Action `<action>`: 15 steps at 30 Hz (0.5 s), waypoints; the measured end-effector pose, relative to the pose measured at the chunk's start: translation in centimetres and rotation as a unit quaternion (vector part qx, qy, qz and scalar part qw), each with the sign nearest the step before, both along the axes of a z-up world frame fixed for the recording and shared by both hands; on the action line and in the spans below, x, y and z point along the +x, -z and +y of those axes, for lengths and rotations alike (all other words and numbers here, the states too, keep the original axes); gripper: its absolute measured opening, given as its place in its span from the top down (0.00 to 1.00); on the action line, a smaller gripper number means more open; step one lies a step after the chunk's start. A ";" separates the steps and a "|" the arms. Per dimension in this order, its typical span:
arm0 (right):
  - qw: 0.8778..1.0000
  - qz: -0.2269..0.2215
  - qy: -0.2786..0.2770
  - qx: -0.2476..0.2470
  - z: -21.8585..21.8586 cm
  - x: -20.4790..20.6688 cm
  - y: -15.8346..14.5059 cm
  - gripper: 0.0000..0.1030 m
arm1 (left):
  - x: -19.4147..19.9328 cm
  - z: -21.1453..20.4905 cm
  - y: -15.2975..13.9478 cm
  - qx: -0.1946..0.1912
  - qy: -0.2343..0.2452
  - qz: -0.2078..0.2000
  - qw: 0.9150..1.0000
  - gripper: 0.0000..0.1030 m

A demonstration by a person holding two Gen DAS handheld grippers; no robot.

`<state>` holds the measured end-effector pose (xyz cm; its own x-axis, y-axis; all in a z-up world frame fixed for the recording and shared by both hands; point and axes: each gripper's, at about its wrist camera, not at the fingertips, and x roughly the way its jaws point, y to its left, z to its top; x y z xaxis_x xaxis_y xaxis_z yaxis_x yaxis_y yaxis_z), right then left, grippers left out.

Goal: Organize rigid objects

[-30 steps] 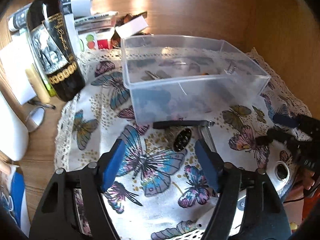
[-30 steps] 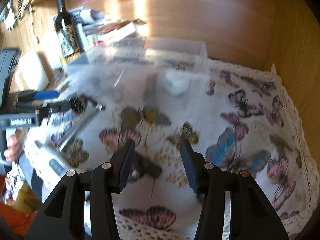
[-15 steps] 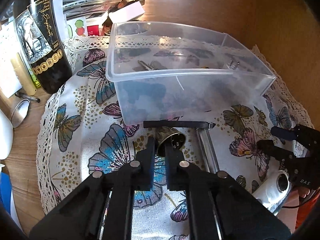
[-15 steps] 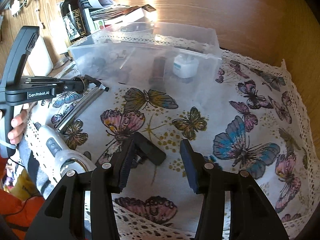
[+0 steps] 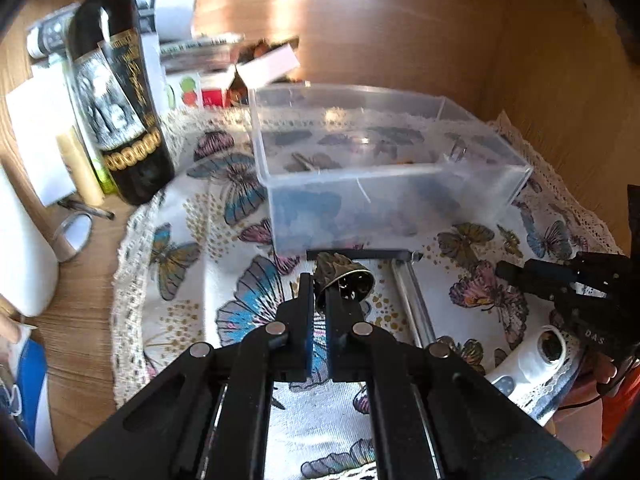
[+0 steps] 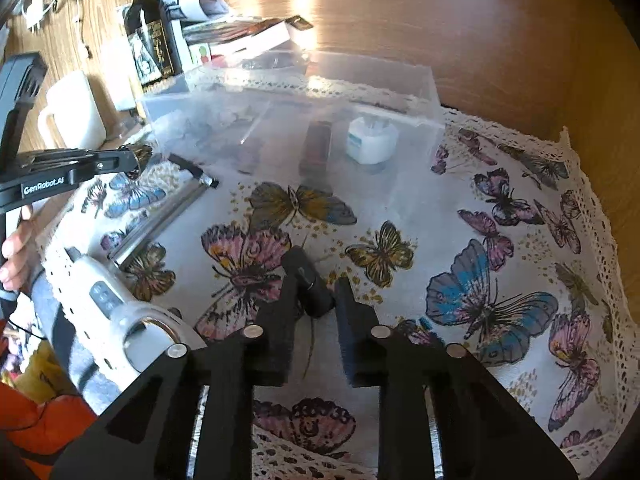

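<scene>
left tongs [image 5: 317, 292] pinching bell [image 5: 345, 278], frame centre, lifted | bin [image 5: 384, 168] just beyond, upper centre | right tongs [image 6: 316, 300] spread, astride black bar [image 6: 306, 280] lying diagonally

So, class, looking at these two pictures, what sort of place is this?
Probably a cluttered home desk or shelf nook: a wine bottle, stacked papers and boxes against wooden panels, and a butterfly tablecloth.

Warm sunlight falls across the wooden back wall [image 5: 400, 40], leaving bright glare patches. Fisheye lenses bend both views, with dark corners. The wine bottle [image 5: 116, 92] and papers [image 5: 200, 48] appear smeared by motion blur.
</scene>
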<state>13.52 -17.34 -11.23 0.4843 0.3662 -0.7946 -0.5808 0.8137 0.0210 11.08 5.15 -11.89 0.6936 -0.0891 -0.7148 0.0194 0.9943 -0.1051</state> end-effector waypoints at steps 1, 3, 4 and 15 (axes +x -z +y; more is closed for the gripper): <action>1.000 -0.003 0.004 0.003 -0.1 0.1 -0.3 0.88 | -0.2 0.1 -0.3 0.000 0.000 -0.005 1.000 0.97; 1.000 -0.005 0.009 0.001 -0.1 0.3 -0.4 0.88 | -0.5 0.2 -1.0 -0.002 -0.003 -0.016 1.000 0.97; 1.000 -0.002 0.012 0.000 -0.1 0.5 -0.3 0.88 | -0.6 0.2 -1.2 -0.002 -0.003 -0.020 1.000 0.97; 1.000 0.019 -0.003 -0.009 0.5 1.5 1.1 0.73 | -1.5 0.0 -2.9 -0.007 -0.006 -0.048 0.999 0.97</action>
